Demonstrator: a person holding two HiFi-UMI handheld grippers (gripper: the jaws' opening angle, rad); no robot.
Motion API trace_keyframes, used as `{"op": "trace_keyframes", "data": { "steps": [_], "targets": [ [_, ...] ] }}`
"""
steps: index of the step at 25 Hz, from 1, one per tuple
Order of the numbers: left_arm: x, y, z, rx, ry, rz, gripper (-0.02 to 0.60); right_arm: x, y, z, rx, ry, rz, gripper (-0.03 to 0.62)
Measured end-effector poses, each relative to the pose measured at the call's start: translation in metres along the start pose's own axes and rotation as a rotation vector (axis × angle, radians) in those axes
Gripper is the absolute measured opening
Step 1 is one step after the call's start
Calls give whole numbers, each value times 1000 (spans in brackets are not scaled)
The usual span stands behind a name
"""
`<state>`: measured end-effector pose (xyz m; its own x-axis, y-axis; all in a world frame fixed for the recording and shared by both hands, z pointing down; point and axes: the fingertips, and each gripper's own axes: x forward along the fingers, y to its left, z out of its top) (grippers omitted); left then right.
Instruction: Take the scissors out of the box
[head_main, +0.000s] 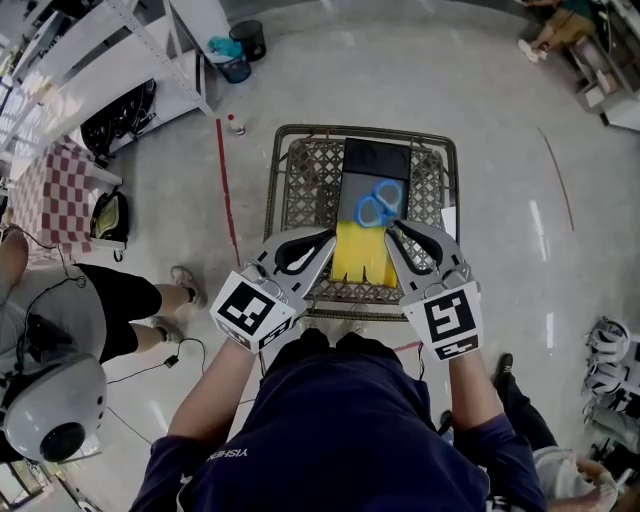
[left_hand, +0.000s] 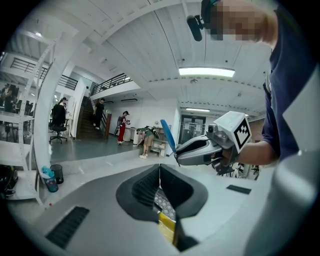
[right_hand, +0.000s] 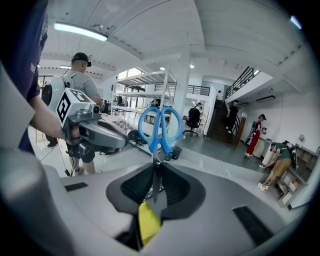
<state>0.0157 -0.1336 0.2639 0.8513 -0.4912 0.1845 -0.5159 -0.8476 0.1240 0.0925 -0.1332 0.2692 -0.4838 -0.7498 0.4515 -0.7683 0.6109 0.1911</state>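
My right gripper (head_main: 393, 228) is shut on the blades of the blue-handled scissors (head_main: 378, 207), which hang in the air over the black and grey box (head_main: 376, 160). In the right gripper view the scissors (right_hand: 160, 127) stand upright, handles on top, with the blades pinched at my right gripper (right_hand: 156, 172). A yellow sheet (head_main: 362, 255) lies at the near end of the box. My left gripper (head_main: 330, 238) hovers beside it on the left, its jaws together at the tip with nothing held. The left gripper view shows the left gripper (left_hand: 160, 170) and, beyond it, the scissors (left_hand: 168, 136) edge-on.
The box sits in a wire mesh basket (head_main: 300, 180) on a pale floor. A red line (head_main: 228, 190) runs along the floor to the left. A person (head_main: 120, 300) stands at left, near shelving (head_main: 120, 60) and a dark bin (head_main: 247, 40).
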Motion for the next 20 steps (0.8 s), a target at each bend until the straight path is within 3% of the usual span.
{"op": "trace_keyframes", "data": {
  "steps": [20],
  "targets": [
    [6, 1, -4, -4, 14, -9, 25, 3, -3, -6, -9, 13, -1, 74]
  ]
}}
